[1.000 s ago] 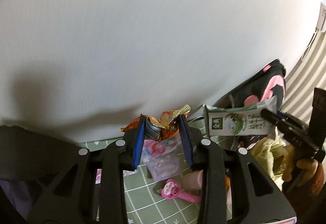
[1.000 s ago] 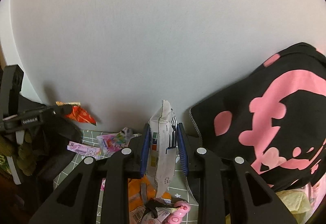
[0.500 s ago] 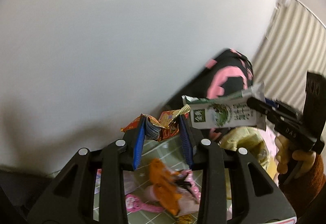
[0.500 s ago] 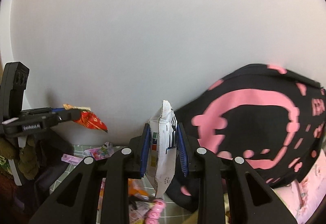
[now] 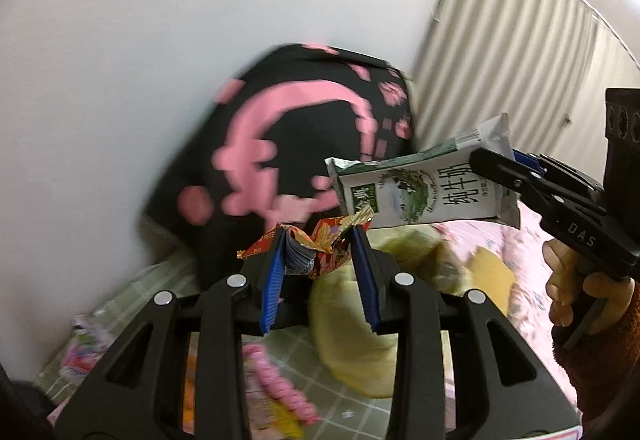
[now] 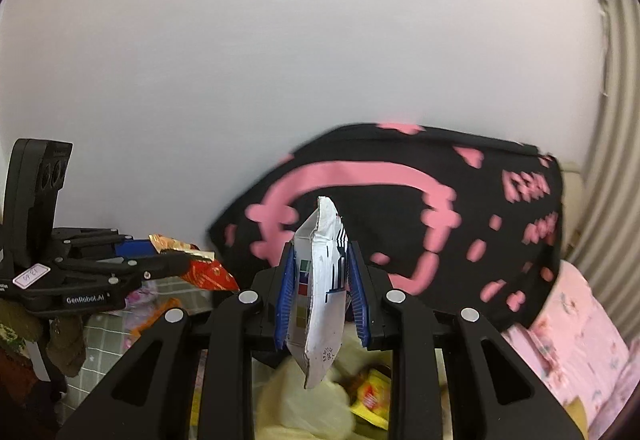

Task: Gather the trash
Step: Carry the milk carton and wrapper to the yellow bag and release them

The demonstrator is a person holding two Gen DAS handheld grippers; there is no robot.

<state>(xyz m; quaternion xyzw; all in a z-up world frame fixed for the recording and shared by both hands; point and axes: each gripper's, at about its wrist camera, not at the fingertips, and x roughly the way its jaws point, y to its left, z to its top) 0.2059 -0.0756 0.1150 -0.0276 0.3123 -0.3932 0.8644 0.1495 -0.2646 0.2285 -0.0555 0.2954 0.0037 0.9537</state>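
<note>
The left gripper (image 5: pixel 320 260) is clamping a crumpled red wrapper (image 5: pixel 320 246) while the right gripper (image 6: pixel 320 292) is pinching a flattened milk carton (image 6: pixel 320 292), both hanging above the yellow bag (image 6: pixel 304 408), probably for dropping in

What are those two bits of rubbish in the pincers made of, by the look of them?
The red wrapper in the left gripper looks like thin metallic foil: it is crinkled, with shiny gold edges. The milk carton in the right gripper looks like coated paperboard, squashed flat: matte white, printed, with a stiff creased seam. Its inner lining cannot be seen.
</note>
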